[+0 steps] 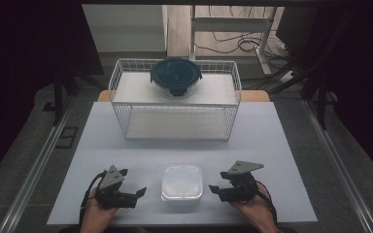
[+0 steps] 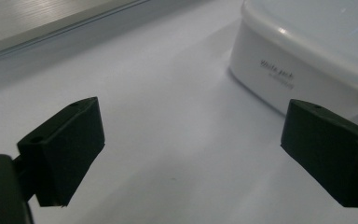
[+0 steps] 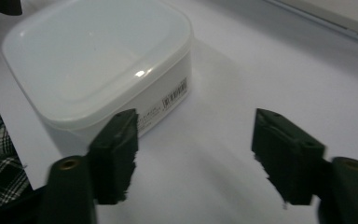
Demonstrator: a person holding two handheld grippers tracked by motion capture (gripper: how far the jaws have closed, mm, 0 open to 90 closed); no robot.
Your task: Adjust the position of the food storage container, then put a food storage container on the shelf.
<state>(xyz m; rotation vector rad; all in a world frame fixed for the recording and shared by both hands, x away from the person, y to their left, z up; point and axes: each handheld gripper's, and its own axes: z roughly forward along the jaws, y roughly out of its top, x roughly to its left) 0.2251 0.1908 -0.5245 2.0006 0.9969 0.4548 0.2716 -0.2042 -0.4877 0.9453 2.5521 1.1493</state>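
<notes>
A white square lidded plastic container [image 1: 182, 182] is seen near the middle of the table's [image 1: 281, 145] near edge, between the two grippers and touched by neither. The left gripper [image 1: 135, 193] is held by a hand just to its left, jaws spread apart with nothing between them. The right gripper [image 1: 216, 191] is held just to its right, jaws likewise spread and empty. Toward the far edge, a white wire rack [image 1: 119, 92] is placed; a round glass container with a dark blue clip lid [image 1: 176, 75] is set on its top shelf.
</notes>
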